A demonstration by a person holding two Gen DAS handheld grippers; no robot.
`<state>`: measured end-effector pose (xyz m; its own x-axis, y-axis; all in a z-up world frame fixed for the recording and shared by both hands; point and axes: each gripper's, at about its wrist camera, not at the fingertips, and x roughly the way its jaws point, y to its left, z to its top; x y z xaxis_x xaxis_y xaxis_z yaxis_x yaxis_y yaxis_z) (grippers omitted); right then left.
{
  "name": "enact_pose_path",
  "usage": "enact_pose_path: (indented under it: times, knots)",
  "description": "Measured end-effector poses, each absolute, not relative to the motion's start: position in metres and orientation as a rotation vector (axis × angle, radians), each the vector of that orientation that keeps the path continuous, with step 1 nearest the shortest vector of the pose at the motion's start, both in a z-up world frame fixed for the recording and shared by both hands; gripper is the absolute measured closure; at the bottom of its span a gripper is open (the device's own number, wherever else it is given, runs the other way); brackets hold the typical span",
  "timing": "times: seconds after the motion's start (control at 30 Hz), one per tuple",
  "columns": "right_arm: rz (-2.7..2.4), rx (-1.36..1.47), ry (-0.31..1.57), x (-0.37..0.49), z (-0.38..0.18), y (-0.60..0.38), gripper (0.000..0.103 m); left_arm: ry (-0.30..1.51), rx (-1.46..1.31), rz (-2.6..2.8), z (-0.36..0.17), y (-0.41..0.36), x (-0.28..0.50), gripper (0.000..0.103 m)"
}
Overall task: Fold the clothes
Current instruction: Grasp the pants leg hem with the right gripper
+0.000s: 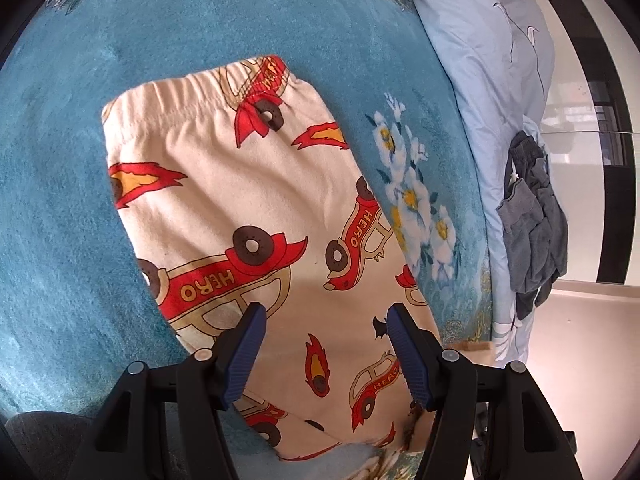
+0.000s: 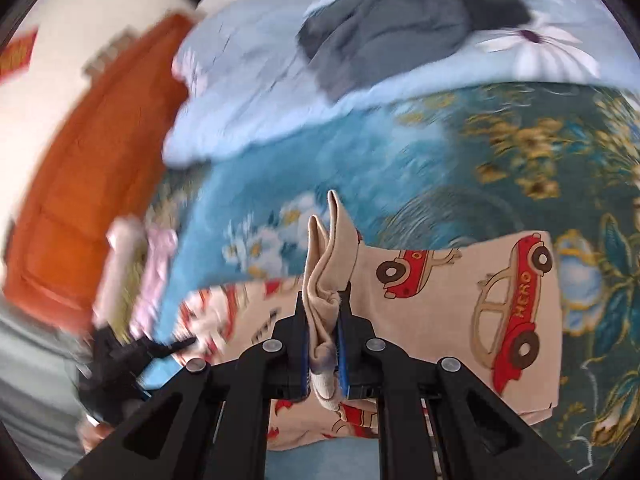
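Cream children's pants [image 1: 248, 184] printed with red "HERO" cars and flames lie flat on a teal blanket [image 1: 64, 200], waistband at the far end. My left gripper [image 1: 324, 316] is open just above the pants' lower part, holding nothing. In the right wrist view my right gripper [image 2: 323, 312] is shut on a bunched fold of the same pants [image 2: 452, 300], lifting the cloth edge [image 2: 326, 248] up between its jaws. The left gripper [image 2: 120, 364] shows blurred at the lower left of that view.
A light blue quilt with flower print [image 1: 480, 40] lies along the blanket's right side, with a grey garment [image 1: 532, 224] draped on it, also seen in the right wrist view [image 2: 384, 24]. An orange headboard or sofa [image 2: 92, 184] stands at the left. White floor [image 1: 580, 340] lies beyond the bed.
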<state>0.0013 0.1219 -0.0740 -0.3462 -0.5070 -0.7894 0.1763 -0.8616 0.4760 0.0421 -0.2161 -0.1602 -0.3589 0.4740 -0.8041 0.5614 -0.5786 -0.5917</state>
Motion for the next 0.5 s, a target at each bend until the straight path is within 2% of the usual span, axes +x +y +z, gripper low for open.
enact_pose_path:
  times: [0.13, 0.3, 0.4, 0.5]
  knots:
    - [-2.220, 1.564, -0.177, 0.013, -0.096, 0.073, 0.086, 1.418, 1.752, -2.115, -0.161, -0.215, 0.041, 0.036]
    - [-2.061, 1.544, -0.273, 0.022, -0.101, 0.073, 0.061, 1.440, 1.758, -2.112, -0.165, -0.214, 0.038, 0.035]
    - [-2.095, 1.526, -0.234, 0.021, -0.097, 0.080, 0.059, 1.452, 1.755, -2.117, -0.165, -0.214, 0.036, 0.035]
    - [-2.049, 1.619, -0.275, 0.017, -0.114, 0.083, 0.059, 1.462, 1.748, -2.125, -0.165, -0.214, 0.036, 0.035]
